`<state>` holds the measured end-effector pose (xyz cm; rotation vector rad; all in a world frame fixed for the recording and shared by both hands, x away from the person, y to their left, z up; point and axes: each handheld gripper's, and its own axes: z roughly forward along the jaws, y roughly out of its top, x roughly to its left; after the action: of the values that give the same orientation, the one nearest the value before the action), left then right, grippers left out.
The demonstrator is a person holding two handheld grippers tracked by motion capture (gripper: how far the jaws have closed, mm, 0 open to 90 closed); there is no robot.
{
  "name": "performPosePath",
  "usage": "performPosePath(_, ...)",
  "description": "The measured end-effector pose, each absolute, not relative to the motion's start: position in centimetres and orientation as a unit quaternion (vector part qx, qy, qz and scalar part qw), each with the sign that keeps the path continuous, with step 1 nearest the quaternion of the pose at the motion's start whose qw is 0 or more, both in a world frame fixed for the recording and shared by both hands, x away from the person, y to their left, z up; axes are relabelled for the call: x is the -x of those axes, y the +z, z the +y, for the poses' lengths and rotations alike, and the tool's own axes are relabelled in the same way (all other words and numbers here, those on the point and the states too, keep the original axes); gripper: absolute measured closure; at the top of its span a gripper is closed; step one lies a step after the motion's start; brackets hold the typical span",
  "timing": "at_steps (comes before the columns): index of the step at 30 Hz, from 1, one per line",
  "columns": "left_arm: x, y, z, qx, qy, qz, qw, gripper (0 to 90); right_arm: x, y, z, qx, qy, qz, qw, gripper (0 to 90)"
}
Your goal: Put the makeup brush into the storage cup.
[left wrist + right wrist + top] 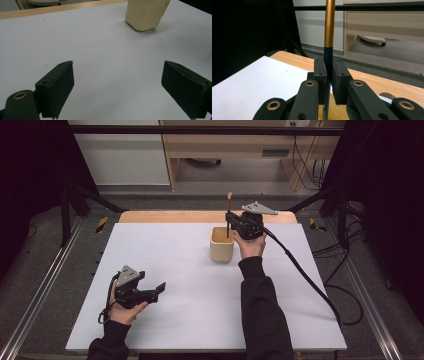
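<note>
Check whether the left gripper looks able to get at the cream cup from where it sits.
Probably yes: the left gripper is open, and bare white table lies between it and the cream cup. The right gripper holds a brush upright over the cup.

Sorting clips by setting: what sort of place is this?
Probably a lab or workshop recording bay, not a home: a white table inside a black metal frame, loose cables on the grey floor, and plain wooden furniture behind.
</note>
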<state>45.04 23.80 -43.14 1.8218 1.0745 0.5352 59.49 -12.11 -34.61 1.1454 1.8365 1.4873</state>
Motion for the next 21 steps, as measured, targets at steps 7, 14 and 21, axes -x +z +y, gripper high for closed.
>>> performPosePath(7,-45.0,-43.1,23.8,-0.742,0.217,0.435,0.462,10.4,-60.2,-35.1,-11.8,-0.428,0.541,0.678,0.254,83.4)
performPosePath(14,-45.0,-43.1,23.8,-0.741,0.217,0.435,0.462,10.5,-60.6,-35.9,-11.5,-0.431,0.531,0.684,0.253,83.4)
performPosePath(21,-45.0,-43.1,23.7,-0.741,0.218,0.435,0.463,10.5,-60.8,-36.8,-11.0,-0.431,0.52,0.694,0.251,83.3)
